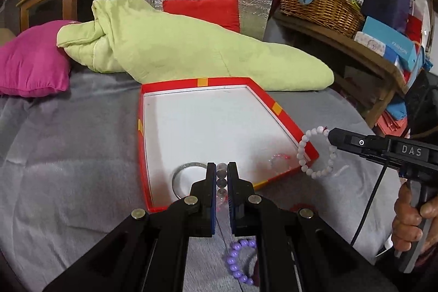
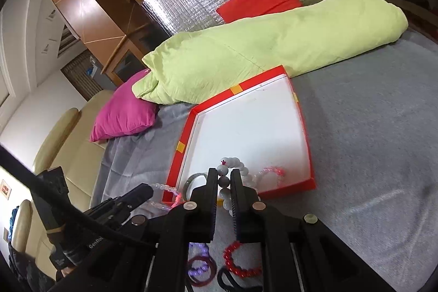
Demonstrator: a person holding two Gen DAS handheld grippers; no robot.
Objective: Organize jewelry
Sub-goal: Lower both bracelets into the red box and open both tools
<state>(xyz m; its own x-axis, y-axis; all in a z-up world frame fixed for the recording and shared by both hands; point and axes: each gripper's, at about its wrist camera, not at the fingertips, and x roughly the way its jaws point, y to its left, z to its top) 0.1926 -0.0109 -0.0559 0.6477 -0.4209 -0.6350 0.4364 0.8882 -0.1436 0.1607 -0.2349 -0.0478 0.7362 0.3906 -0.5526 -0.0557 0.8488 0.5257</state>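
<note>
Left gripper (image 1: pixel 221 174) clamped on clear bead bracelet (image 1: pixel 221 184), right gripper (image 2: pixel 224 179) clamped on white bead bracelet (image 1: pixel 317 152), both over near edge of red box (image 1: pixel 284 114), silver bangle (image 1: pixel 182 173) inside box, purple bracelet (image 1: pixel 239 262) on grey cover in front.

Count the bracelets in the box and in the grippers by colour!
White bead bracelet: 1
Clear-pink bead bracelet: 2
Silver bangle: 1
Total: 4
</note>
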